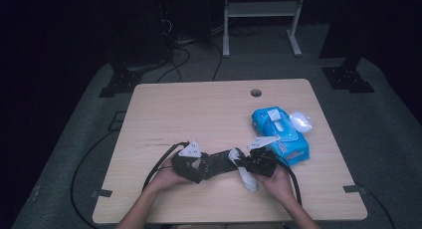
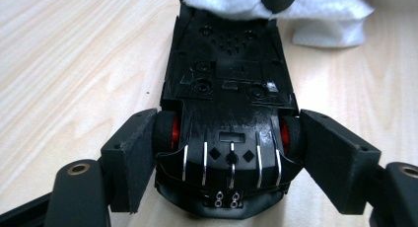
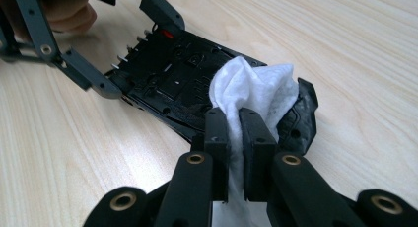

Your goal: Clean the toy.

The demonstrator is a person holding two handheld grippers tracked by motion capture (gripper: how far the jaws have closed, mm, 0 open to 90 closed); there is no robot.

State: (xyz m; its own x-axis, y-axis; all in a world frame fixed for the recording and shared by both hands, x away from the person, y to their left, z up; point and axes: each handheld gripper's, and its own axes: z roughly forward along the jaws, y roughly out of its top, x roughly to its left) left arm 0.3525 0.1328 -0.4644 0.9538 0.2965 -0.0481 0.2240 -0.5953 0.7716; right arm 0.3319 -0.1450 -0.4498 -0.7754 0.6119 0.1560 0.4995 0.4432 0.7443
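Note:
A black toy car (image 2: 229, 89) lies upside down on the wooden table (image 1: 199, 109), chassis up, with red wheel hubs. My left gripper (image 2: 230, 133) is shut on it, one pad pressed against each wheel at one end. My right gripper (image 3: 234, 121) is shut on a crumpled white wipe (image 3: 256, 86), which rests on the other end of the car's underside (image 3: 177, 79). In the high view the car (image 1: 216, 162) sits between the left gripper (image 1: 199, 164) and the right gripper (image 1: 244, 162) near the table's front edge, and the wipe (image 1: 247, 179) hangs down toward the person.
A blue pack of wet wipes (image 1: 281, 134) lies to the right, just behind the right gripper, with a small white object (image 1: 300, 121) beside it. A cable hole (image 1: 256, 93) is near the far edge. Cables trail off the table's front.

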